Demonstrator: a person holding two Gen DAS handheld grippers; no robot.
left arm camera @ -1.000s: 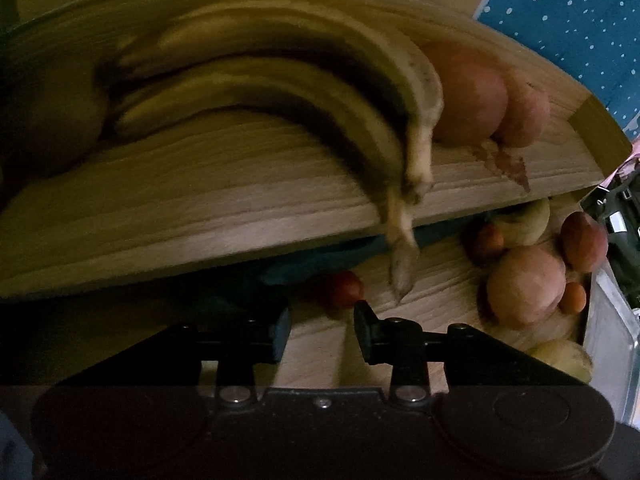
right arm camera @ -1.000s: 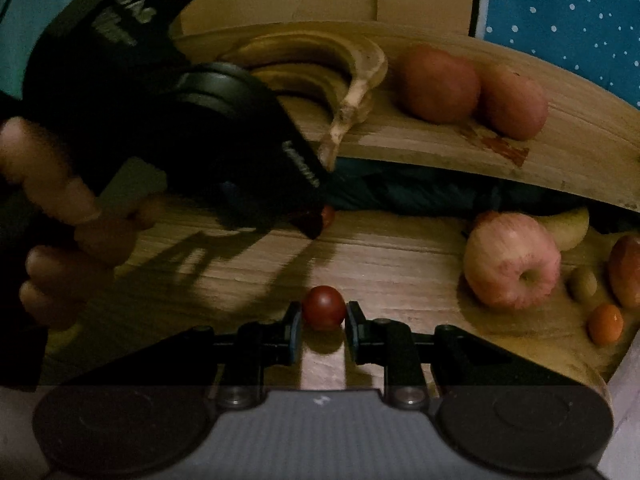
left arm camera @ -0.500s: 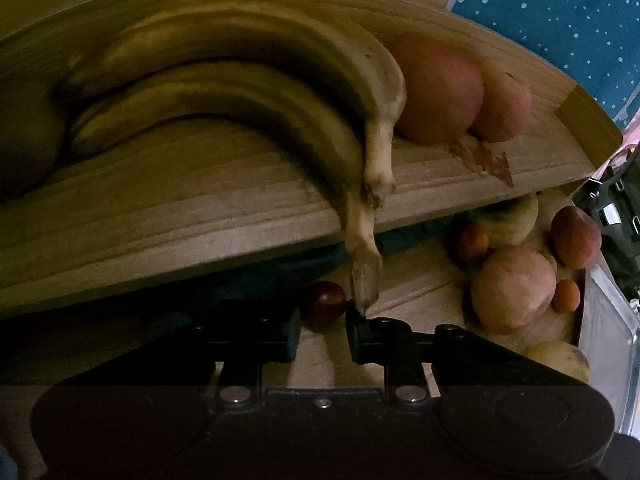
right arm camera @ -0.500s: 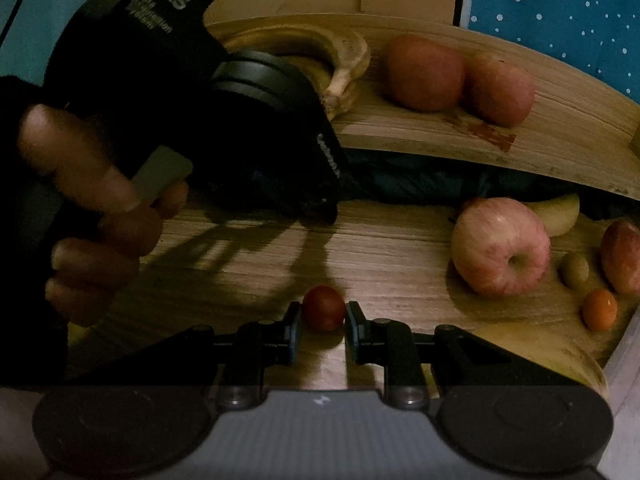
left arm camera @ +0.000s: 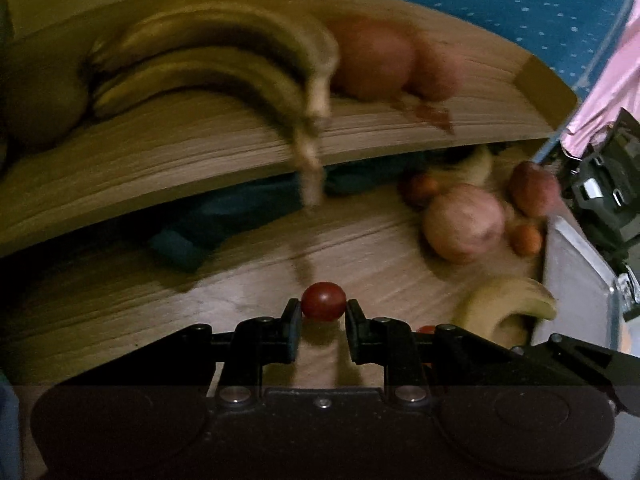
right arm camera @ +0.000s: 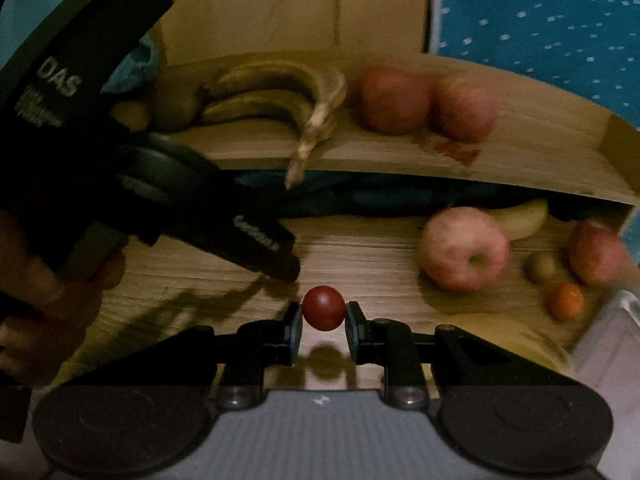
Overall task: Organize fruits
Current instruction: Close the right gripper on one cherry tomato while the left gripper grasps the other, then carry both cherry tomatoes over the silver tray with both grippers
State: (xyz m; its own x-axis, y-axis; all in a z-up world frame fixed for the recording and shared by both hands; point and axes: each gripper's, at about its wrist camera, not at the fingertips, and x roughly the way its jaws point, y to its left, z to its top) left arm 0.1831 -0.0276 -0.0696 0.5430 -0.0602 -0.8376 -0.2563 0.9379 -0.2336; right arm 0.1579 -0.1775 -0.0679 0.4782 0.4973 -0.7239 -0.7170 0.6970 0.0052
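Note:
My left gripper (left arm camera: 323, 314) is shut on a small red cherry tomato (left arm camera: 323, 301) and holds it above the lower wooden shelf (left arm camera: 224, 280). My right gripper (right arm camera: 323, 316) is shut on a second cherry tomato (right arm camera: 323, 307), lifted, its shadow on the wood below. The left gripper (right arm camera: 276, 258) also shows at the left of the right wrist view. On the upper shelf (right arm camera: 520, 140) lie bananas (right arm camera: 276, 92) and two apples (right arm camera: 394, 98). On the lower shelf sit an apple (right arm camera: 464, 248), a banana (right arm camera: 524, 216), a peach (right arm camera: 592, 252), a kiwi (right arm camera: 540, 266) and a small orange fruit (right arm camera: 566, 300).
A metal tray (left arm camera: 576, 280) stands at the right edge of the lower shelf, with a banana (left arm camera: 504, 308) in front of it. Blue dotted fabric (right arm camera: 540, 12) and cardboard (right arm camera: 288, 4) are behind the shelves. A dark cloth (left arm camera: 192, 240) lies under the upper shelf.
My left gripper closed on the cherry tomato under the banana tip and pulled back with it. My right gripper lifted its tomato off the wood.

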